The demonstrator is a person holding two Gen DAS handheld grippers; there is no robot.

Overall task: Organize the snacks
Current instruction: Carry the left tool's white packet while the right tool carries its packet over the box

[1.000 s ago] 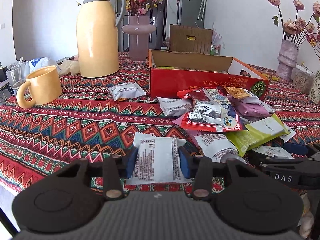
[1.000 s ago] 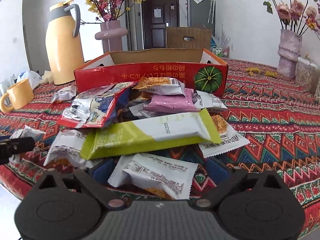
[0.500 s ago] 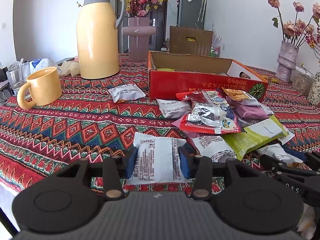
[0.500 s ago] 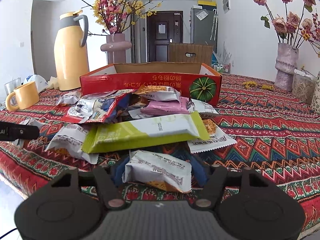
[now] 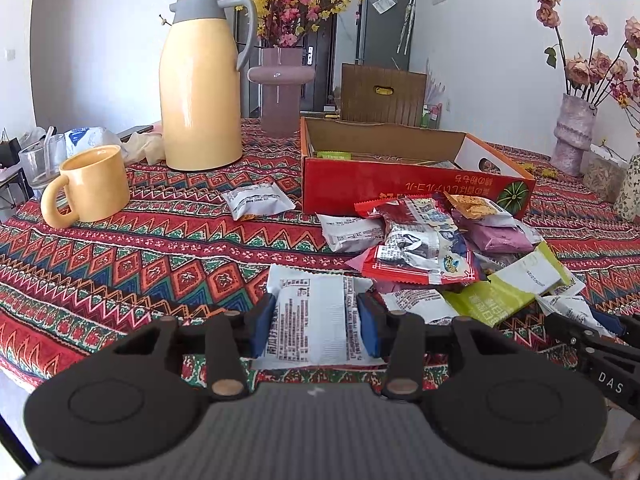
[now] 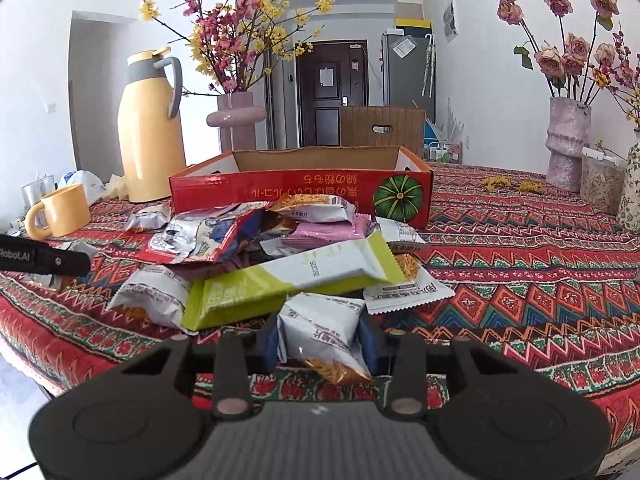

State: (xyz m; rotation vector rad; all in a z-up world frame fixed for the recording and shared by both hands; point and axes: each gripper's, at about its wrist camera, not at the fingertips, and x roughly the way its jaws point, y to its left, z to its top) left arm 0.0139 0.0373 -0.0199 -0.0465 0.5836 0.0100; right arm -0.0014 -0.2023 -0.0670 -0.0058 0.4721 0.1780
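Landmark: the red cardboard box (image 6: 300,192) stands open-topped on the patterned tablecloth (image 5: 140,256); every place below is given from it.
Left gripper (image 5: 316,322): its blue pads pinch a white snack packet (image 5: 310,322) from both sides, well in front of the box on the near-left side, close to the table's edge.
Right gripper (image 6: 318,336): its jaws have just been closing, and the pads now press a second white packet with an orange corner (image 6: 320,332) between them, in front of the box at the near edge of the snack pile.
Snack pile: loose packets lie heaped just in front of the box's front wall.
Green bar (image 6: 288,280): a long lime-green wrapper lies across the near side of the pile, just beyond the right gripper's packet.
Red foil bag (image 6: 204,238): sits on the left part of the pile, near the box's front wall.
Pink packet (image 6: 328,234): near the box front, under a small orange-printed packet.
Stray packet (image 5: 258,200): lies alone, just left of the box's front corner.
Yellow jug (image 5: 200,80): stands left of the box, farther back.
Yellow mug (image 5: 90,188): well left of the box.
Inside the box: a green-edged wrapper shows at the back left; the rest cannot be told.
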